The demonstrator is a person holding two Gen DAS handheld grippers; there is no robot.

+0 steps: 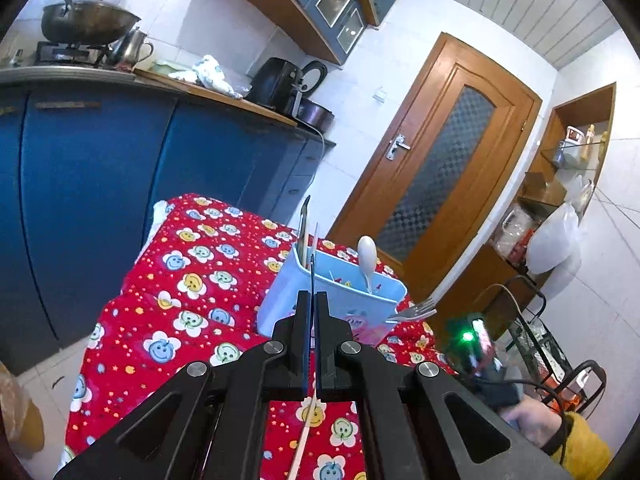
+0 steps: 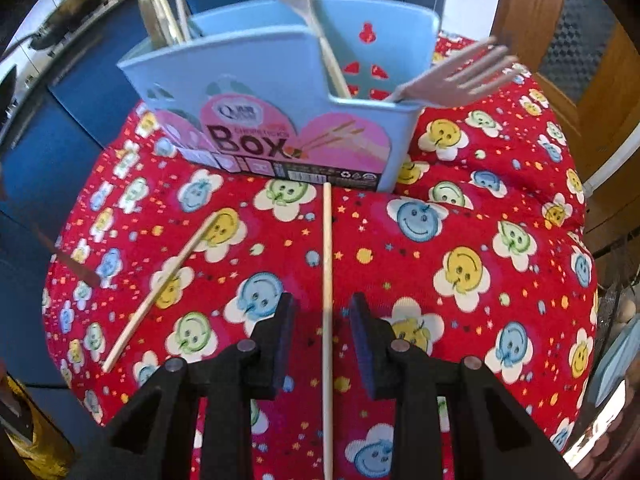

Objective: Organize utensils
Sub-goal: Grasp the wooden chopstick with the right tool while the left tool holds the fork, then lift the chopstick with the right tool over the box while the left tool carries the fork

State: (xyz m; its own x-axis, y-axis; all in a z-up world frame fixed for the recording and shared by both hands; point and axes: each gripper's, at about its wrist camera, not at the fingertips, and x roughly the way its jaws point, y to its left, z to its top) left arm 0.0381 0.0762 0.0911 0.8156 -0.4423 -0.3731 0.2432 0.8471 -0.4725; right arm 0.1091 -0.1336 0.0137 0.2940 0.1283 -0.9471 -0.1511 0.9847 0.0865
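Chopstick pickup is your step: it lies on the red cloth between your right gripper's spread jaws, pointing at twelve o'clock toward the blue box, so close next while your left gripper pinches another chopstick.

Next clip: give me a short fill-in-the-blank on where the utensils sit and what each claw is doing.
1. The left claw is shut on a thin ____.
2. The right claw is open, straddling a chopstick lying on the ____ cloth.
3. The white spoon stands in the ____ box.
4. The fork leans out of the box's ____ compartment.

Missing words: chopstick; red; blue; smaller
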